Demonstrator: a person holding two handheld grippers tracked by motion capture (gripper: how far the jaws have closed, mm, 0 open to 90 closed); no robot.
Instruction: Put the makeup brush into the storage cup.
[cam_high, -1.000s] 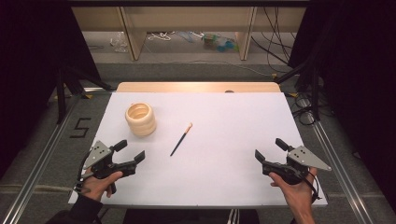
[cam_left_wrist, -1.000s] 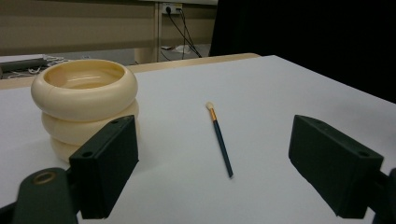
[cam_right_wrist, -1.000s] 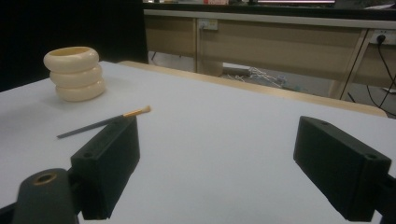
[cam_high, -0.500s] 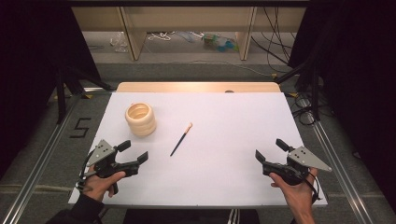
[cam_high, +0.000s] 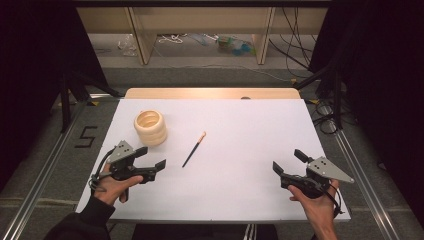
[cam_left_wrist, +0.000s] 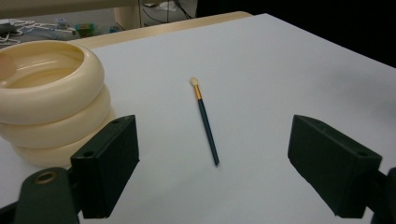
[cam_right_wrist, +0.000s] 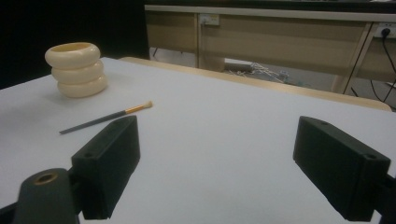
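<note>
A thin dark brush (cam_high: 194, 149) with a gold collar and pale tip lies near the middle of the white table (cam_high: 240, 130); it also lies ahead of the jaws in the left gripper view (cam_left_wrist: 206, 122) and off to the left in the right gripper view (cam_right_wrist: 106, 117). A cream ribbed cup (cam_high: 150, 127) stands upright at the back left (cam_left_wrist: 49, 98) (cam_right_wrist: 76, 69). My left gripper (cam_high: 150, 157) is open, a short way left of the brush's handle end, nothing between its jaws. My right gripper (cam_high: 290, 161) is open near the front right, far from both objects.
A wooden strip (cam_high: 210, 93) borders the table's far edge. Beyond it are shelf legs, cables and clutter on the floor (cam_high: 200, 42). Metal rails (cam_high: 360, 175) run along both sides of the table. A "5" mark (cam_high: 86, 136) sits on the floor at the left.
My left gripper has moved forward and a little right, nearer the brush and cup. The right gripper, brush and cup have stayed put.
</note>
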